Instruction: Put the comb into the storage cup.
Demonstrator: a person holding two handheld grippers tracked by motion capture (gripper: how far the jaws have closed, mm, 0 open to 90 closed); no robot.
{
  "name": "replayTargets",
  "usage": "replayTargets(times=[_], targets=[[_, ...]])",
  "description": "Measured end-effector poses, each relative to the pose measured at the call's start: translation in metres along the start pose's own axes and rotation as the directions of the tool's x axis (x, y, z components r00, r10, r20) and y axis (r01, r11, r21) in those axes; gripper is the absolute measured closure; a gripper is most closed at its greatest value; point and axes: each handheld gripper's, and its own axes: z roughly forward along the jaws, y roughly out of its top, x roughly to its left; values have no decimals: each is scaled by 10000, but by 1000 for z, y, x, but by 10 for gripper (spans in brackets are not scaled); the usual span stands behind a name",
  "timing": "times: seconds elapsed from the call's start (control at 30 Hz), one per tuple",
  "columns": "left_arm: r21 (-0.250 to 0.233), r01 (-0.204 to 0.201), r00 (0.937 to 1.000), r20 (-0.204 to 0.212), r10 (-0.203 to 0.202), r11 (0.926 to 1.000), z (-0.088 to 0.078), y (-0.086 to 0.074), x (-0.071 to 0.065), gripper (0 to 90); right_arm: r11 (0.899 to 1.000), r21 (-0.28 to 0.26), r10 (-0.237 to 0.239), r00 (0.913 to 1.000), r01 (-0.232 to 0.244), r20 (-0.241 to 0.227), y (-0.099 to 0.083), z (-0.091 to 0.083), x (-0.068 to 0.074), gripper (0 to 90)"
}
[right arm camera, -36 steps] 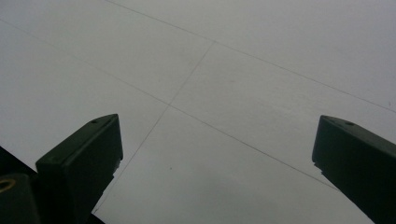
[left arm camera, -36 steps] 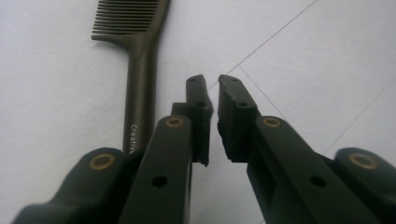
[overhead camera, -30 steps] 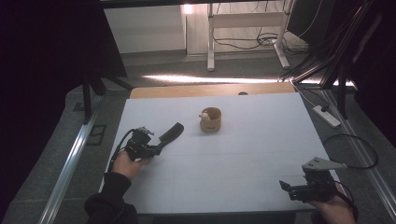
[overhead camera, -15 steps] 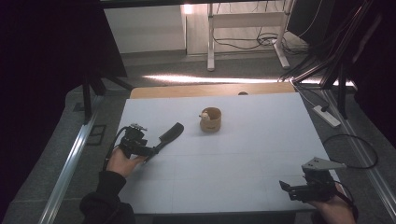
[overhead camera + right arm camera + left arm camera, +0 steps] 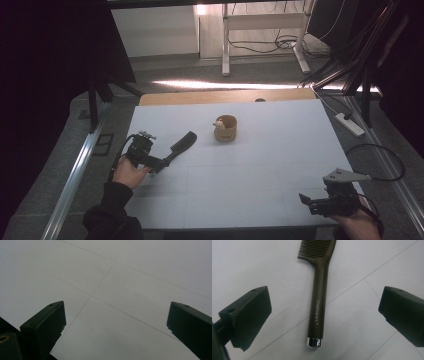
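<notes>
A dark brown comb [image 5: 181, 145] [image 5: 318, 302] with a chrome end cap lies flat on the white table [image 5: 260, 165], teeth pointing away from me. My left gripper [image 5: 164, 161] [image 5: 325, 293] sits at the handle end. Its jaws have just been opening and now stand wide on either side of the handle, touching nothing. My right gripper [image 5: 306, 200] [image 5: 117, 305] rests at the near right of the table, open over bare surface.
A tan cup [image 5: 226, 128] with a small white object inside stands at the middle back of the table. A wooden strip [image 5: 200, 97] runs along the far edge. Cables and a power strip [image 5: 348, 123] lie on the floor at the right.
The left gripper's jaws have spread apart off the comb's handle, and the hand has drawn back slightly. The comb lies where it was. The right gripper has not moved.
</notes>
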Motion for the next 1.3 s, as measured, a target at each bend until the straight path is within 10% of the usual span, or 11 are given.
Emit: replayTargets(times=[1.3], targets=[[1417,-698,9930,-850,824,9875,50,-2,-5,0,9999,57,-108,9999,109,-25,0,1,1,25]])
